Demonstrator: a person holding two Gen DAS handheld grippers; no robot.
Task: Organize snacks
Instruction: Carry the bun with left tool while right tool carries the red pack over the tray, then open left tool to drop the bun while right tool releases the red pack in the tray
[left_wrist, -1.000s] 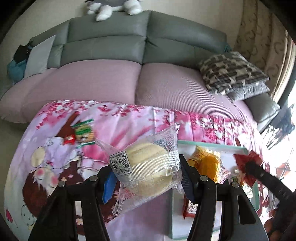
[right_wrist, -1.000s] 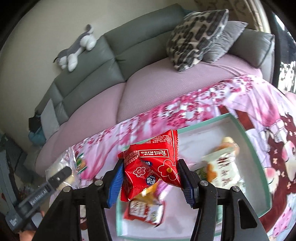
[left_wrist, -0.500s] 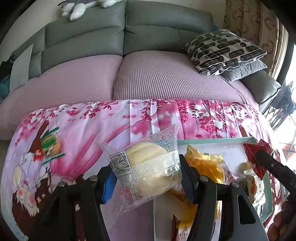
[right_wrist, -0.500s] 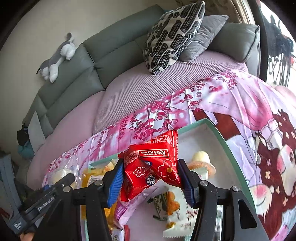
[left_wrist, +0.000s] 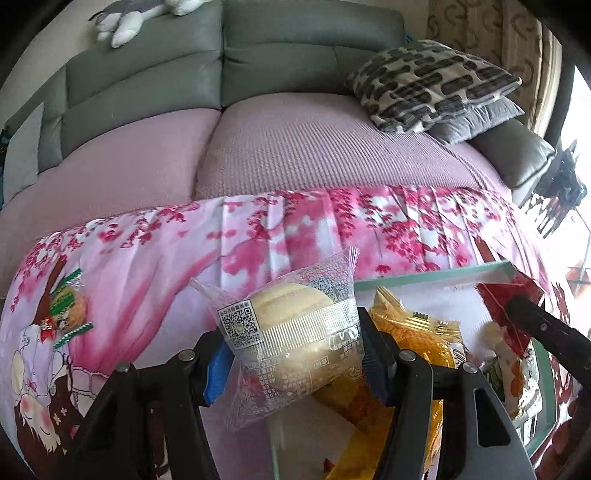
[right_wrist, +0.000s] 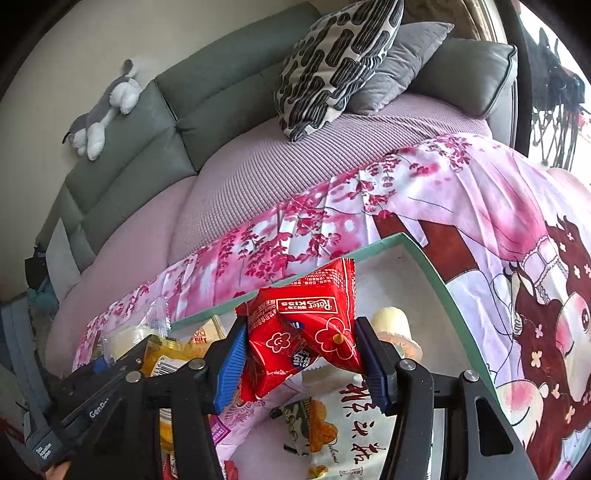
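Observation:
My left gripper is shut on a clear-wrapped pale round bun, held over the left rim of a green-edged white tray. In the right wrist view my right gripper is shut on a red snack packet, hanging over the same tray. In the tray lie a yellow packet, a white packet with orange print and a cream-topped cake. The right gripper with its red packet shows at the right of the left wrist view; the left gripper's body shows at lower left of the right wrist view.
The tray sits on a pink floral cloth with cartoon print spread over a table. Behind it stands a grey sofa with a mauve cover, patterned cushions and a plush toy. A black rack stands at far right.
Both grippers have sunk and shifted over the tray, each keeping its packet. The tray and its snacks now fill more of both views; the sofa appears closer.

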